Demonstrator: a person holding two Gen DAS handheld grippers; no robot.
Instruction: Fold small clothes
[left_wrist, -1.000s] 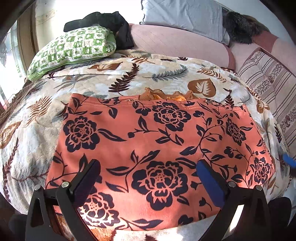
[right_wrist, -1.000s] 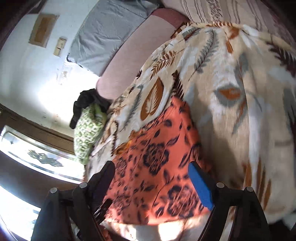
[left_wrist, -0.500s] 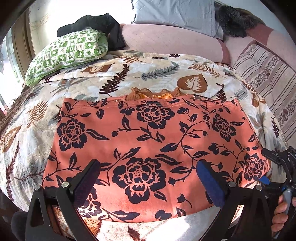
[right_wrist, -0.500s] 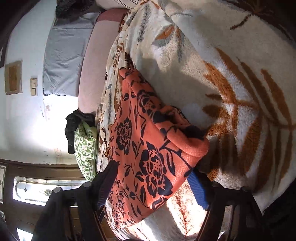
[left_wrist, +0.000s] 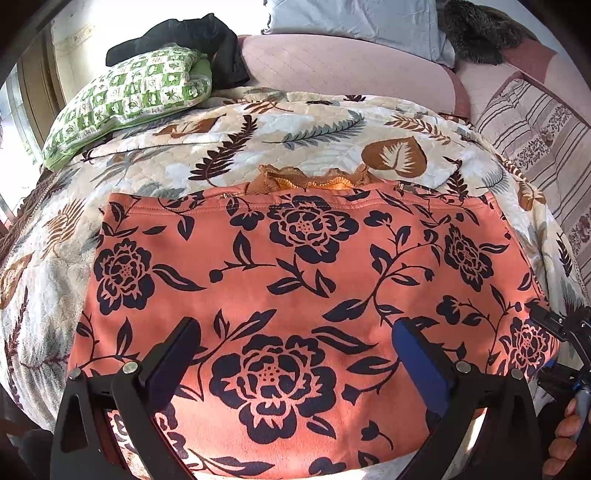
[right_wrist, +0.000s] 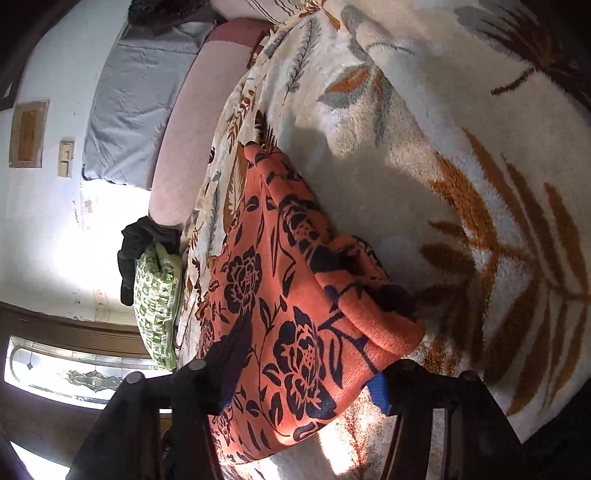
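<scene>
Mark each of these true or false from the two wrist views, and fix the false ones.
1. The orange floral garment lies spread on a leaf-print blanket. True.
2. The left hand-held gripper is clamped on the garment. False: its jaws stand wide apart above the cloth.
3. The right hand-held gripper has the garment's bunched corner between its jaws. True; the jaws have just been closing.
4. The green checked pillow lies on top of the garment. False: it sits apart, at the bed's far left.
5. A black cloth lies behind the pillow. True.
</scene>
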